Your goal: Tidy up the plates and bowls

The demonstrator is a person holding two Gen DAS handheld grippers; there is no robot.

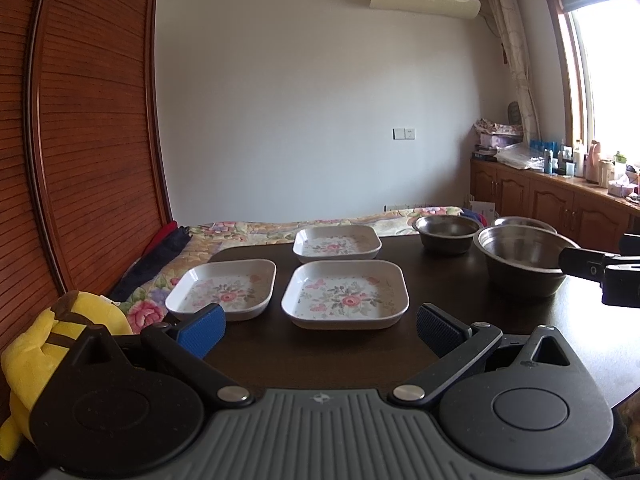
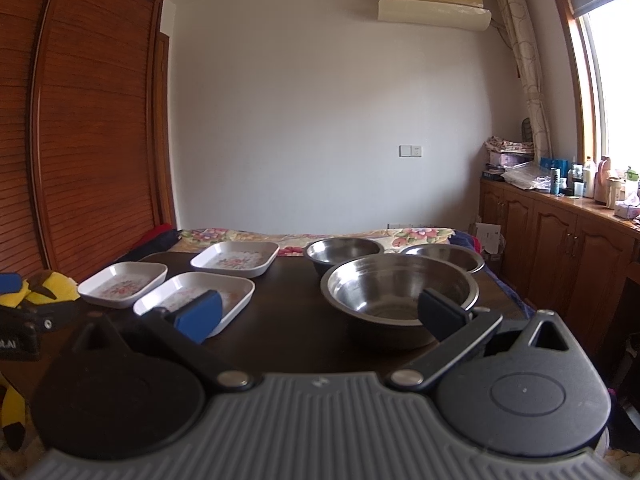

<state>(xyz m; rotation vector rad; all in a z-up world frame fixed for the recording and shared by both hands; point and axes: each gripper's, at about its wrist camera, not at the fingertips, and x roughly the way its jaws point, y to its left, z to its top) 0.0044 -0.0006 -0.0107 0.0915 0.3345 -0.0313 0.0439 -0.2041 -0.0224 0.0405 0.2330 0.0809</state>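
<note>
Three floral square plates sit ahead of my left claw (image 1: 320,326) on the dark table (image 1: 460,300), and its wrist view shows its blue pads spread wide with nothing between them. The near plate (image 1: 345,294) lies straight ahead of the gap, just beyond the fingertips and a touch right of centre; the left plate (image 1: 222,288) lies just beside it, its near corner behind my left pad; the far plate (image 1: 337,242) sits behind the near one, apart from it. All three are shallow and roughly square, so no long axis matters; I judge the near rim the likely place to take hold. Three steel bowls stand to the right: the big bowl (image 1: 520,258) nearest, two smaller ones behind it. My right claw pokes in at the right edge, by the big bowl.

Over in the right wrist view, my right claw (image 2: 319,314) is also wide open and empty. The big bowl (image 2: 400,292) lies dead ahead and slightly right, its near rim level with my right pad; I cannot tell whether that pad touches it. Two smaller bowls (image 2: 343,252) (image 2: 442,258) sit behind, close to it. So the right hand is nearer the bowls, the left nearer the plates. Counted again: three plates, three bowls, none stacked yet. A yellow plush toy (image 1: 44,340) lies off the table's left edge
</note>
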